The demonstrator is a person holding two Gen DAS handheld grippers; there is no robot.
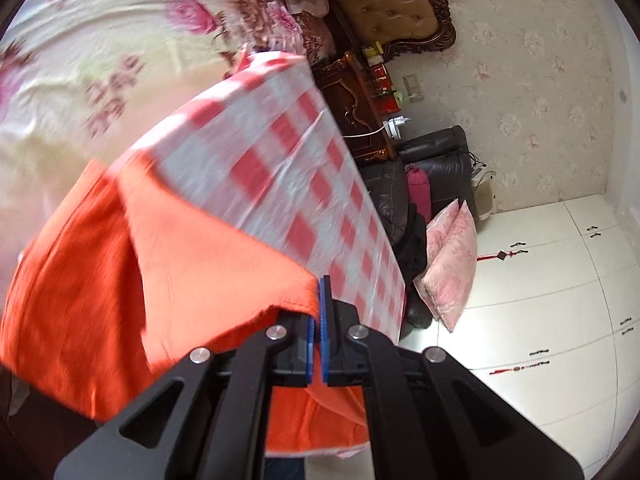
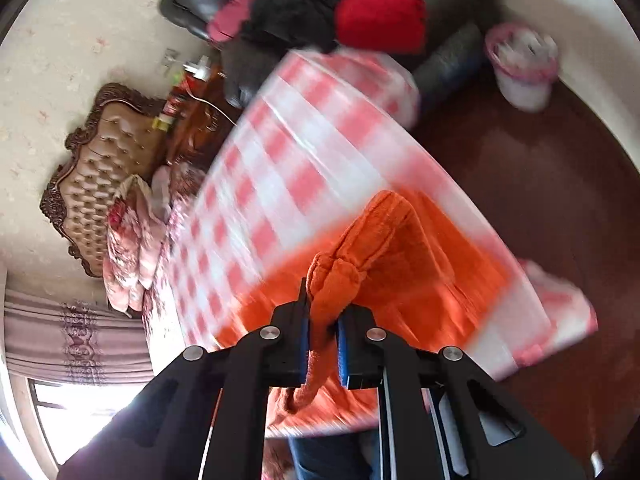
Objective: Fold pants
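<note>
The orange pants [image 1: 120, 264] lie partly on a table with a red-and-white checked cloth [image 1: 272, 160] and hang lifted from both grippers. My left gripper [image 1: 319, 312] is shut on an edge of the orange fabric, which stretches away to the left. My right gripper [image 2: 322, 320] is shut on a bunched, thick part of the pants [image 2: 384, 248], with fabric drooping between and below the fingers. The checked cloth [image 2: 304, 152] fills the middle of the right wrist view. Both views are motion-blurred.
A bed with a floral sheet [image 1: 120, 40] and tufted headboard [image 1: 396, 4] is beyond the table. A dark leather sofa [image 1: 436, 168] with a pink pillow [image 1: 448, 264] stands by white cabinets [image 1: 560, 300]. A pink bin [image 2: 524, 68] stands on the dark floor.
</note>
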